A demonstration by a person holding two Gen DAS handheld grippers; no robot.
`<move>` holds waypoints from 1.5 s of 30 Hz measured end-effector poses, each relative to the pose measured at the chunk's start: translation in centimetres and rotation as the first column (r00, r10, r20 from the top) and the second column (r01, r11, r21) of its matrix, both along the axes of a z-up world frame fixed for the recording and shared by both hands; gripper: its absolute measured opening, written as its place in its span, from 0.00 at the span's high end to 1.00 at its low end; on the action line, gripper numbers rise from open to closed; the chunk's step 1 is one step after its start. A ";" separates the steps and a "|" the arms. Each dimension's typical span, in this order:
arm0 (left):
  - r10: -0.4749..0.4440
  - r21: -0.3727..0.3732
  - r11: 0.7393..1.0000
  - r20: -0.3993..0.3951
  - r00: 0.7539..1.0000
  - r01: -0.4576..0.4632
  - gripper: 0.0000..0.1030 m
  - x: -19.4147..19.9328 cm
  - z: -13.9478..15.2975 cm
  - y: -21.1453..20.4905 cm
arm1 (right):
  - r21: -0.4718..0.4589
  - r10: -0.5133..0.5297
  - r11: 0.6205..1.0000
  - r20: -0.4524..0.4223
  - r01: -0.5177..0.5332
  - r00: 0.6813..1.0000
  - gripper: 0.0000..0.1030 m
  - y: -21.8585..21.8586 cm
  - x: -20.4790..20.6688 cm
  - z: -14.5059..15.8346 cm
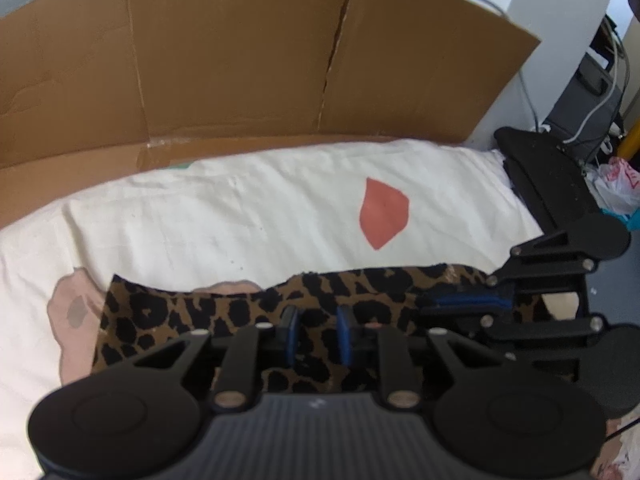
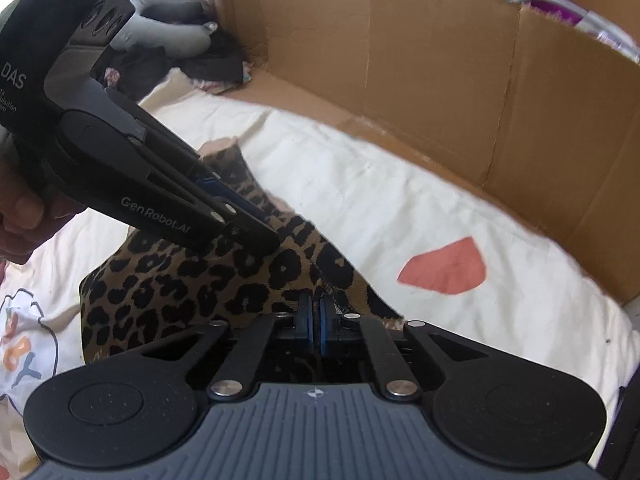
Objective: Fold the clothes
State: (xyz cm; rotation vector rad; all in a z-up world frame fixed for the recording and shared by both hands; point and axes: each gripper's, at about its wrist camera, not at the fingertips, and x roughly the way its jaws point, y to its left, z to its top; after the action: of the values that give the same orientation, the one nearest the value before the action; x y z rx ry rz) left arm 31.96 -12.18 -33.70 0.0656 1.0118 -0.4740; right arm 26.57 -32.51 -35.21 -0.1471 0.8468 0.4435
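Black claw, blue pads, silver screws, "GenRobot.AI" lettering.

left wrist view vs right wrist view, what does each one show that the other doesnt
Only the left wrist view shows the black chair and plastic bag at the right. Only the right wrist view shows the person's hand holding the left gripper, plus the dark clothes pile beyond. Both show the leopard-print garment on the white sheet with its red patch, the cardboard wall, and the right gripper shut on the garment's edge.
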 end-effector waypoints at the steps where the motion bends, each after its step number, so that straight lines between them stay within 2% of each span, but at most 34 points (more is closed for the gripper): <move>1: -0.009 -0.006 1.000 0.013 1.000 0.009 0.80 -0.2 0.4 0.0 | 0.004 -0.013 1.000 0.010 0.013 1.000 0.99 -0.2 -0.1 0.3; 5: -0.048 -0.017 0.999 0.043 0.998 0.049 0.80 -0.7 1.4 -0.5 | 0.002 -0.041 0.999 0.051 0.041 0.998 0.99 -0.5 0.0 1.5; 9: -0.080 -0.006 0.997 0.043 0.996 0.081 0.80 -1.0 1.1 -1.4 | -0.027 -0.053 0.998 0.054 0.054 0.997 0.99 -0.4 0.9 1.0; 13: -0.097 0.022 0.995 0.013 0.995 0.096 0.80 -1.0 -0.5 -1.8 | 0.004 -0.073 0.997 0.035 0.073 0.997 0.99 -0.8 1.3 0.4; 17: -0.087 0.027 0.996 0.021 0.996 0.086 0.79 -0.6 -1.7 -1.6 | 0.029 -0.128 0.992 0.061 0.127 0.990 0.99 -1.7 0.7 1.1; 20: -0.070 0.033 0.997 0.022 0.997 0.070 0.85 -0.1 -2.2 -1.6 | 0.067 -0.184 0.981 0.061 0.180 0.981 0.98 -2.6 0.0 2.0; 23: -0.061 0.031 0.998 0.019 0.998 0.060 0.87 0.4 -2.7 -1.6 | 0.093 -0.168 0.982 0.053 0.163 0.984 0.97 -2.1 -1.6 2.5; 25: -0.058 0.030 0.998 0.017 0.998 0.057 0.87 0.6 -2.8 -1.6 | 0.090 -0.134 0.987 0.035 0.130 0.990 0.97 -1.0 -2.7 2.0; 29: -0.063 0.039 0.997 0.025 0.998 0.062 0.88 0.5 -2.8 -1.7 | 0.016 -0.111 0.994 -0.015 0.111 0.994 0.97 0.4 -3.1 -0.7; 36: -0.058 0.040 0.998 0.050 0.997 0.056 0.89 0.2 -2.0 -1.4 | -0.005 -0.205 0.979 -0.006 0.205 0.979 0.95 -1.5 -1.7 -2.2; 41: -0.100 0.038 0.995 0.087 0.991 0.097 0.88 -1.4 -0.8 -0.9 | -0.003 -0.222 0.975 -0.004 0.222 0.975 0.95 -1.6 -1.1 -2.8; 45: -0.125 0.097 0.988 0.079 0.989 0.117 0.87 -1.8 -1.9 -1.3 | 0.007 -0.247 0.969 -0.013 0.247 0.969 0.95 -2.0 -0.5 -3.1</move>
State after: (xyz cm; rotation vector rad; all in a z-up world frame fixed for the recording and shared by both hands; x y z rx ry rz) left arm 30.18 -13.47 -35.57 0.2290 0.9496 -0.5310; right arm 26.07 -34.48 -38.26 -0.0304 0.8620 0.2139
